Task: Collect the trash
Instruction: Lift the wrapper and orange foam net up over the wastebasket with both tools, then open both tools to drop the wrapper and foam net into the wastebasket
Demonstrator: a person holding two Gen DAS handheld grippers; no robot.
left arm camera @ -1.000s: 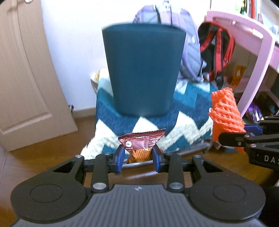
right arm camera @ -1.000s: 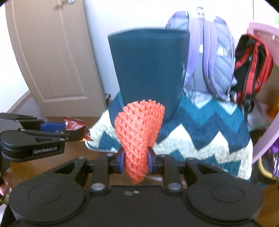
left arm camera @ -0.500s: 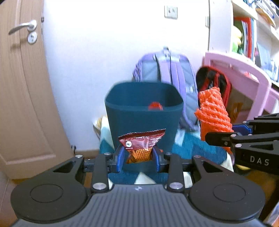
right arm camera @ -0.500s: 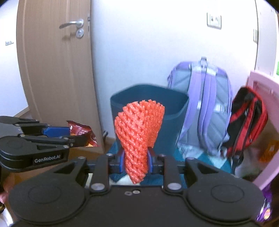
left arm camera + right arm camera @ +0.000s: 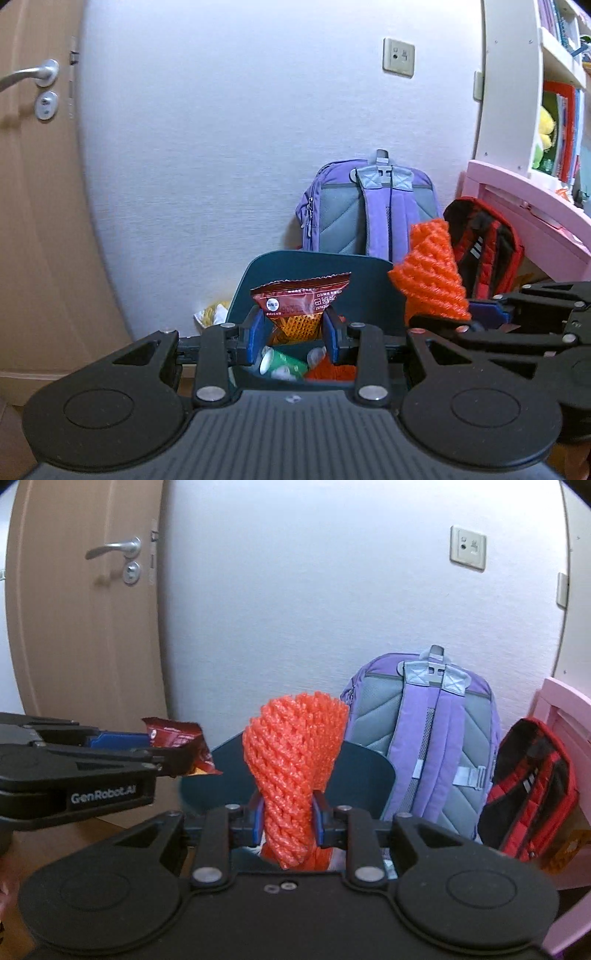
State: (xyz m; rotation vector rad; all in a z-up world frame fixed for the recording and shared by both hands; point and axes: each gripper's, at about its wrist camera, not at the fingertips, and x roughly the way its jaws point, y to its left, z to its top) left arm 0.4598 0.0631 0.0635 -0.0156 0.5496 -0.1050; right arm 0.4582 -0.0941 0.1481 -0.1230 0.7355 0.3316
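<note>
My left gripper is shut on a dark red snack wrapper, held over the open mouth of a dark teal bin. Inside the bin lie a green can and orange netting. My right gripper is shut on an orange foam fruit net, also above the bin. In the left wrist view the net and the right gripper hang at the bin's right side. In the right wrist view the left gripper with the wrapper sits at the left.
A purple backpack leans on the white wall behind the bin, with a red and black backpack to its right. A pink desk stands at the right, a wooden door at the left. A yellowish bag lies by the wall.
Both grippers have risen and closed in on the bin: it loomed side-on above them, now its open mouth lies just below. Wrapper and net stay gripped.
</note>
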